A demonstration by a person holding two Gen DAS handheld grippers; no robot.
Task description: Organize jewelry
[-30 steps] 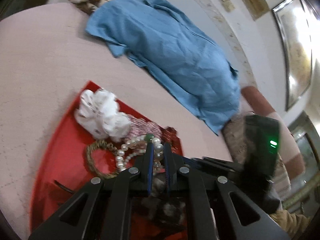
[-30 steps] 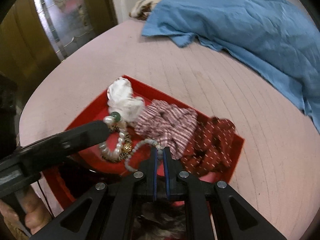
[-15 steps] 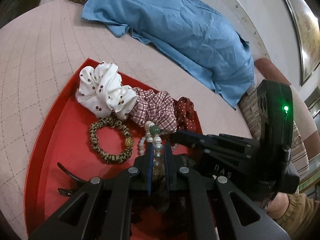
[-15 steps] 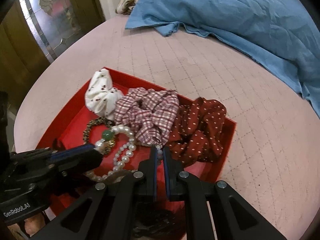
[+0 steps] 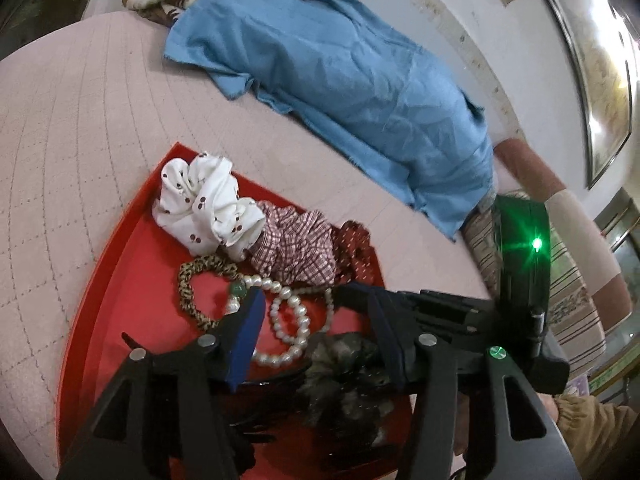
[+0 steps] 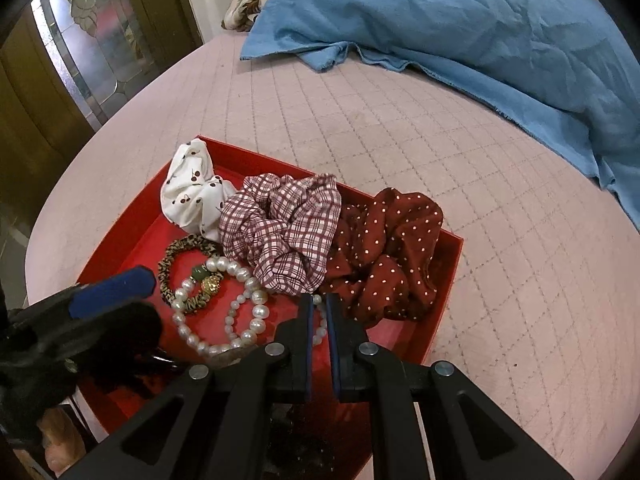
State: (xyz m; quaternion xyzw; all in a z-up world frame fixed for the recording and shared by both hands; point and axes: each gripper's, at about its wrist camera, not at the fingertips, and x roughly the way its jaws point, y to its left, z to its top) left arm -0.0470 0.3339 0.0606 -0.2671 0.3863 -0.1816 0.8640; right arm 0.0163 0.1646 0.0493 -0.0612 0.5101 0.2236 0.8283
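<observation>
The left gripper (image 5: 316, 322) has just been opening; its jaws stand apart over the red tray (image 5: 132, 276), pressing on nothing, with the large-pearl bracelet (image 5: 292, 320) lying on the tray floor just ahead between its fingers. The right gripper (image 6: 319, 312) is pinched narrow on a thin small-pearl strand (image 6: 320, 330), just in front of the checked scrunchie (image 6: 280, 228).

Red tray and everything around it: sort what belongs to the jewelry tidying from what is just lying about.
Part of the job:
red tray
pearl bracelet
leopard-print bracelet
white cherry scrunchie
plaid scrunchie
dark red dotted scrunchie
dark feathery hair clip

Just lying about:
blue cloth
floral fabric
pink quilted bed cover
</observation>
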